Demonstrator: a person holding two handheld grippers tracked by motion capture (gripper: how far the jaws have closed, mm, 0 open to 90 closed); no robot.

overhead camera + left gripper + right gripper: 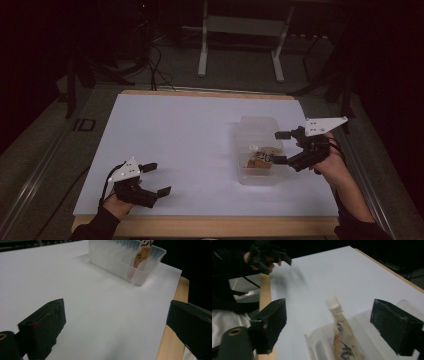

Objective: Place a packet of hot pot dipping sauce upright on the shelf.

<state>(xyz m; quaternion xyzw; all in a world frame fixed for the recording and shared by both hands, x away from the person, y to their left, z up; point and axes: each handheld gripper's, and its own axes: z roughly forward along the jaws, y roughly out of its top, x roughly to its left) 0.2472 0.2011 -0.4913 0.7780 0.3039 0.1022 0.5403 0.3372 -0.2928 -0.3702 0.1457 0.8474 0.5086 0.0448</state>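
Observation:
A clear plastic container (261, 129) stands on the right part of the white table top (185, 145). Inside it lies a printed pouch (261, 159) with a white cap (333, 304), leaning up towards the near end. My right gripper (278, 147) hovers over the container's right side, open, with its jaws either side of the pouch (343, 338) and not touching it. My left gripper (159, 178) rests low at the table's near left, open and empty. The left gripper view shows the container (112, 258) and the pouch (140, 255) far off beyond my open left gripper (117, 322).
A wooden edge (210, 226) runs along the table's near side. Beyond the far edge stand the legs of a metal frame (202, 55) and some cables on a dark floor. In the right gripper view the left gripper (265, 258) shows at the far corner.

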